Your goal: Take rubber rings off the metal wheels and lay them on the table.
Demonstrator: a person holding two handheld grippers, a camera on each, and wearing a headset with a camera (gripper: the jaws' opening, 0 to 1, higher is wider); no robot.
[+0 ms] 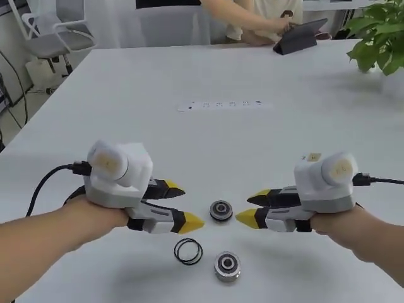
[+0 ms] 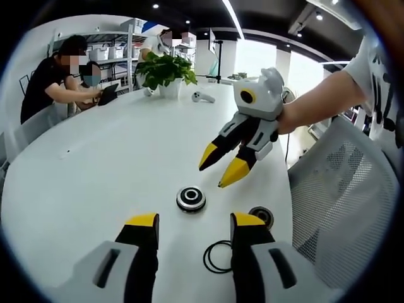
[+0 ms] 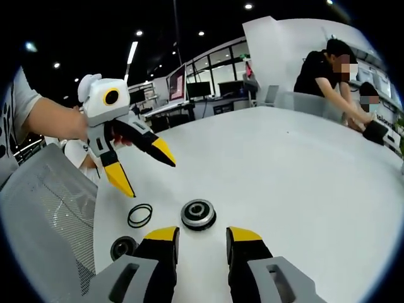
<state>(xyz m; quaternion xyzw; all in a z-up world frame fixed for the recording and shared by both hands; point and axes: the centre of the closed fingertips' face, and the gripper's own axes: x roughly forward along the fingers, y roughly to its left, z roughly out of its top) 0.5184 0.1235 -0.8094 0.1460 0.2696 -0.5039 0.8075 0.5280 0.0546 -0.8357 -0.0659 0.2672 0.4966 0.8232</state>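
A small metal wheel (image 1: 221,210) with a dark rim lies flat on the white table (image 1: 189,139), between my two grippers. My left gripper (image 1: 187,205) is open just left of it, yellow tips pointing at it. My right gripper (image 1: 247,208) is open just right of it. Neither touches the wheel (image 2: 190,199) (image 3: 198,213). Nearer to me lies a second wheel (image 1: 227,265) with a shiny silver rim. Beside it, two thin black rubber rings (image 1: 188,251) overlap flat on the table. In the left gripper view my own gripper (image 2: 196,221) faces the right gripper (image 2: 213,175).
A white power strip (image 1: 224,104) sits mid-table. At the far edge a person works on a dark tablet (image 1: 300,38). A potted plant (image 1: 379,38) stands at the far right, and an office chair (image 1: 57,31) at the far left.
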